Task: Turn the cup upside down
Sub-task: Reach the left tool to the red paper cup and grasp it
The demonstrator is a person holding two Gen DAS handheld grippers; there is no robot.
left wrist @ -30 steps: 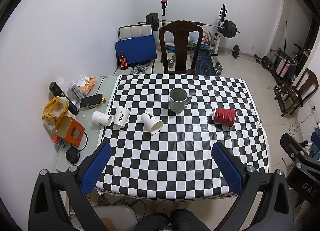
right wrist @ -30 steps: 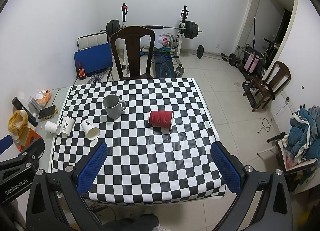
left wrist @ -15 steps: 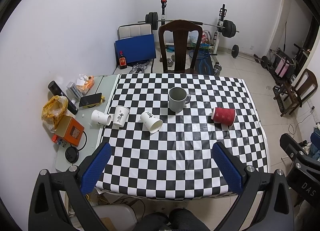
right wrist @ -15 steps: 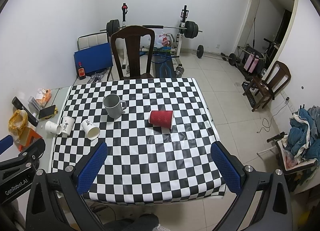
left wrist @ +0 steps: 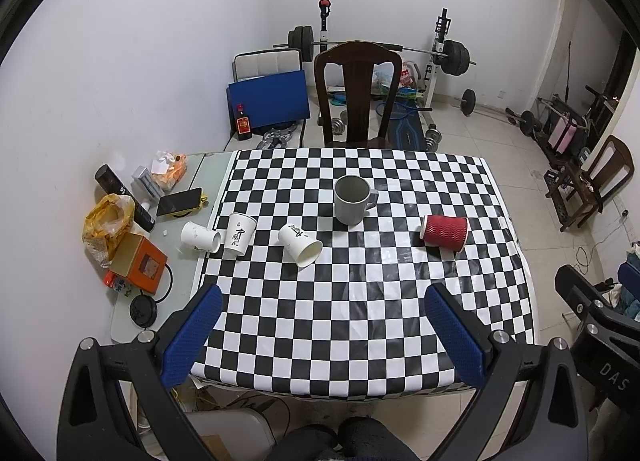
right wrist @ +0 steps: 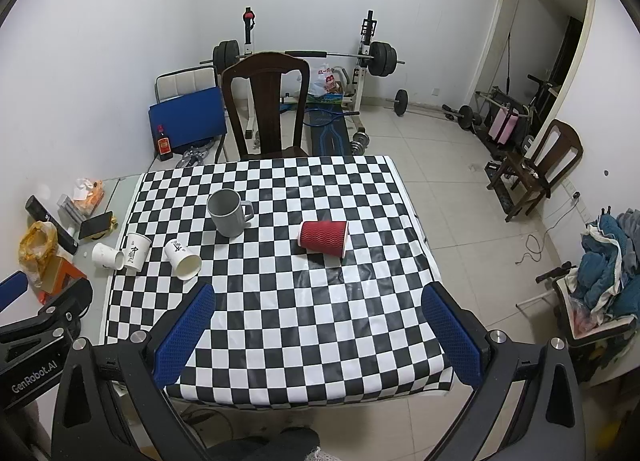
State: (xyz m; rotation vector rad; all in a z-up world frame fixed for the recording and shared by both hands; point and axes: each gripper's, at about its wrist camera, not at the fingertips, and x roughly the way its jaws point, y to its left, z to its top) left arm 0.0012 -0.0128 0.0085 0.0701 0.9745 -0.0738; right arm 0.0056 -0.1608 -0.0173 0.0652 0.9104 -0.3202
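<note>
Barely shifted since 1.0 s ago: cups a touch higher in the left wrist view, nothing on the bench displaced. Left gripper [left wrist: 322, 335] hovering over the near edge of the checkered bench [left wrist: 360, 321], fingers [left wrist: 192, 335] spread wide, grasping nothing. Right gripper [right wrist: 318, 335] likewise at the bottom of its frame, fingers [right wrist: 184, 335] released and apart, well short of any cup.

Red ribbed paper cup [right wrist: 323, 238] lying on its side just right of frame centre in the right wrist view, mouth turned right; seen at centre right in the left wrist view [left wrist: 444, 233]. Grey mug [left wrist: 353, 199] upright near frame centre, handle to the right (mouth up). To its lower left, a white paper cup [left wrist: 300, 244] on its side, mouth toward the camera. Further left, another white printed cup [left wrist: 239, 235] upright at the cloth's edge, touching or just beside a third white cup [left wrist: 200, 236] tipped over on the bare bench. Orange box [left wrist: 138, 263] and phone [left wrist: 179, 202] at the left of the frame. Dark wooden chair [left wrist: 358, 97] behind the bench, upper centre.
</note>
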